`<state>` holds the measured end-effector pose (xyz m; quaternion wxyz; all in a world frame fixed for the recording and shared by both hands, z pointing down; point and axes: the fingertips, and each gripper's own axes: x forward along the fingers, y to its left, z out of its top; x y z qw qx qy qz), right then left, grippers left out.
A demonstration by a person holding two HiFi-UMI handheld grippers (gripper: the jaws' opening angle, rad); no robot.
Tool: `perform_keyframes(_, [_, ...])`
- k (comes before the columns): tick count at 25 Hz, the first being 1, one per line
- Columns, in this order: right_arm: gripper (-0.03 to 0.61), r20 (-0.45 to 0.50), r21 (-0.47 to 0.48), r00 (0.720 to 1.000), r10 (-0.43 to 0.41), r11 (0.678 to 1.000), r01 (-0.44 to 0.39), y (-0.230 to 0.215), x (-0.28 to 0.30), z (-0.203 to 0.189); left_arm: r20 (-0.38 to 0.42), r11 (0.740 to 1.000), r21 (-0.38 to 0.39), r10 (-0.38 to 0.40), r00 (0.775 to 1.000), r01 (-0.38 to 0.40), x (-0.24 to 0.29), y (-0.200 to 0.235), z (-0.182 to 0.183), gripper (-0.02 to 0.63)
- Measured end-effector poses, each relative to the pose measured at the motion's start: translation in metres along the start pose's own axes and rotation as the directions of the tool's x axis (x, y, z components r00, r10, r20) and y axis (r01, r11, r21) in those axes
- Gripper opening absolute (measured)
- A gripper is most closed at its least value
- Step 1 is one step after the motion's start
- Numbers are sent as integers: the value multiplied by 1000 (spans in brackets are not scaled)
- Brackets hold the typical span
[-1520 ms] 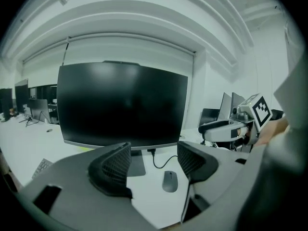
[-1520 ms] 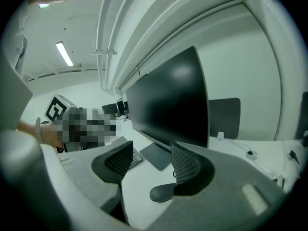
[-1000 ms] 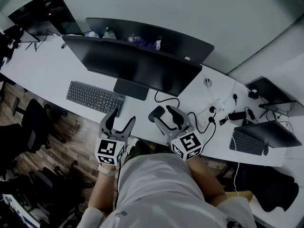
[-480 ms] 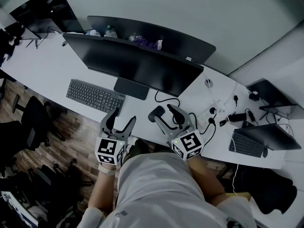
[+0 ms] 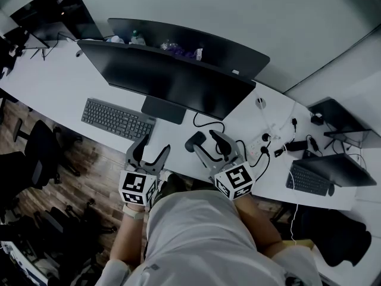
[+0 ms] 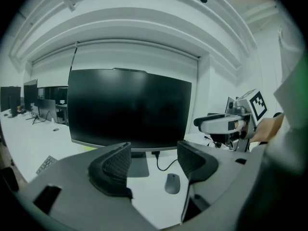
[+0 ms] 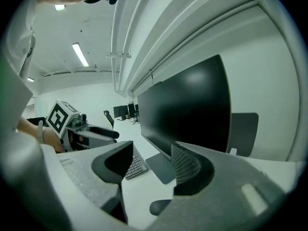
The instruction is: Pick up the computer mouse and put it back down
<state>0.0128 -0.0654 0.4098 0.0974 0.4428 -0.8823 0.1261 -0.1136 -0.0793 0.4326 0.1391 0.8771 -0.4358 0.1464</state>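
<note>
The dark computer mouse lies on the white desk in front of the monitor stand, its cable looping behind it. My right gripper hovers just above and right of it, open, with nothing between its fingers. In the right gripper view the mouse shows low between the open jaws of the right gripper. My left gripper is open and empty at the desk's front edge, left of the mouse. In the left gripper view the mouse rests on the desk beyond the left gripper.
A wide black monitor stands behind the mouse, with a keyboard to its left. A power strip with plugs and cables lies at the right, and beyond it a second keyboard. Office chairs stand on the floor at the left.
</note>
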Motion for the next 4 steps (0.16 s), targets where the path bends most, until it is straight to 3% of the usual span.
perform_keyframes(4, [247,-4,-4,1000,-3,1000,3,4,3,-2,-3,1000,0,-4,1000,4,-2,4,-3,296])
